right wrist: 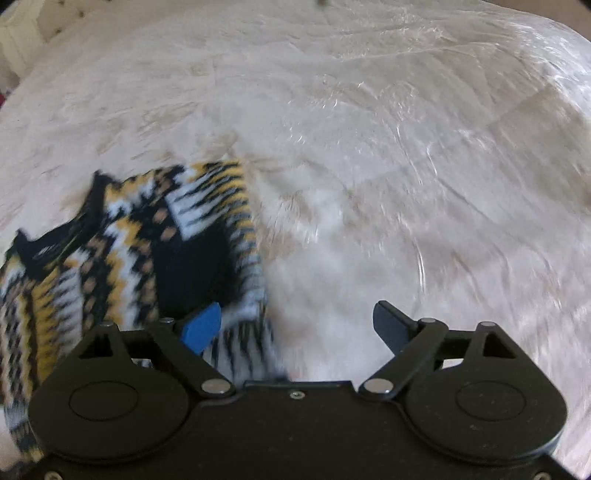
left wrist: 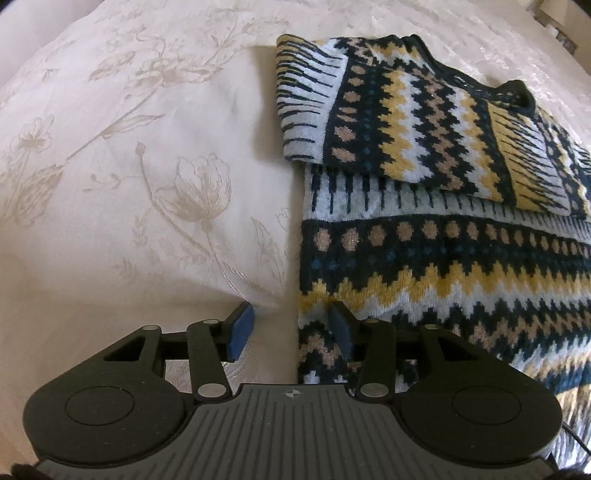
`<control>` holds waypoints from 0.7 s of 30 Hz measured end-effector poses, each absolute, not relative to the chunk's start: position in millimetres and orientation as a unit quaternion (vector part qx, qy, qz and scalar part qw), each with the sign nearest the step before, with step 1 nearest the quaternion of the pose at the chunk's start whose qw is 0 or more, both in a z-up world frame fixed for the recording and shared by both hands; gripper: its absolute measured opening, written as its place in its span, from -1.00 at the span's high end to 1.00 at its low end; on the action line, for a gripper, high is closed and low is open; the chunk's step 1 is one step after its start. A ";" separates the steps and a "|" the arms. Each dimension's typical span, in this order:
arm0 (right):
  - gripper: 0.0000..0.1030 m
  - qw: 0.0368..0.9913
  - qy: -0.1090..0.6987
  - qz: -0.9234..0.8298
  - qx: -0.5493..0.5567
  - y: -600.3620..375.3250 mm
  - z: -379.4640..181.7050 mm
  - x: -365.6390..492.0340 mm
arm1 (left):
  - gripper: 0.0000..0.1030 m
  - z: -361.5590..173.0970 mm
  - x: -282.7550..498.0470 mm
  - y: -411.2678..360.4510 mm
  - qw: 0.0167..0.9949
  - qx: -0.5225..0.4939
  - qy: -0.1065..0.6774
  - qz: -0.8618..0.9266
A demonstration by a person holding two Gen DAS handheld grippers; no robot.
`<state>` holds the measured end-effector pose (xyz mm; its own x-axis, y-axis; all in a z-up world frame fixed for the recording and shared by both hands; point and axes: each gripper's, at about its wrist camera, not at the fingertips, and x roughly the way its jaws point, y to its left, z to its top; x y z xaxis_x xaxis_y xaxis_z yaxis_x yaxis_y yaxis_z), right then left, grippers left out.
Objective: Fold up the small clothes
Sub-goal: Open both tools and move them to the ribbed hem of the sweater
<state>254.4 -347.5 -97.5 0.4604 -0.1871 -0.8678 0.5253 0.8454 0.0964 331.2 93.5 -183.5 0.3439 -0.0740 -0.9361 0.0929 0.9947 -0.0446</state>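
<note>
A small knitted sweater point(left wrist: 424, 206) with navy, mustard, tan and white zigzag bands lies on a cream bed cover. Both sleeves are folded in over its body. My left gripper point(left wrist: 291, 330) is open and straddles the sweater's left edge near the hem, with one blue pad point(left wrist: 242, 328) over the cover and the other over the knit. In the blurred right wrist view the sweater point(right wrist: 122, 258) lies at the left. My right gripper point(right wrist: 299, 325) is wide open over the sweater's right edge, holding nothing.
The bed cover point(left wrist: 129, 166) has a pale embroidered flower pattern at the left. In the right wrist view the cover point(right wrist: 406, 166) is glossy and wrinkled and stretches far to the right. A padded headboard point(right wrist: 33, 26) shows at the top left.
</note>
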 end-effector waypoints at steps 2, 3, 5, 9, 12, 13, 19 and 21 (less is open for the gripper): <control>-0.76 0.836 0.477 -0.203 0.182 -339.0 -100.1 232.3 | 0.09 -183.9 328.4 95.1 0.824 0.005 0.565 -0.052; -0.76 0.834 0.481 -0.198 0.185 -333.8 -101.7 221.2 | 0.07 -184.4 326.9 95.6 0.826 0.004 0.561 -0.054; -0.76 0.831 0.490 -0.184 0.189 -324.8 -107.1 199.9 | 0.04 -183.8 324.2 97.0 0.830 0.002 0.555 -0.058; -0.76 0.821 0.509 -0.158 0.207 -316.3 -121.7 161.1 | 0.04 -179.4 318.3 102.9 0.829 -0.017 0.556 -0.063; -0.77 0.813 0.522 -0.140 0.217 -314.1 -132.5 137.4 | 0.04 -174.9 302.1 107.9 0.826 -0.039 0.558 -0.062; -0.77 0.812 0.525 -0.135 0.218 -313.7 -135.8 130.8 | 0.04 -173.5 293.2 109.2 0.827 -0.039 0.558 -0.061; -0.79 0.812 0.531 -0.098 0.223 -309.3 -150.5 91.9 | 0.04 -168.9 233.9 105.1 0.833 -0.034 0.550 -0.054; -0.79 0.814 0.531 -0.084 0.219 -307.6 -151.8 81.8 | 0.04 -166.8 216.9 102.2 0.836 -0.032 0.545 -0.052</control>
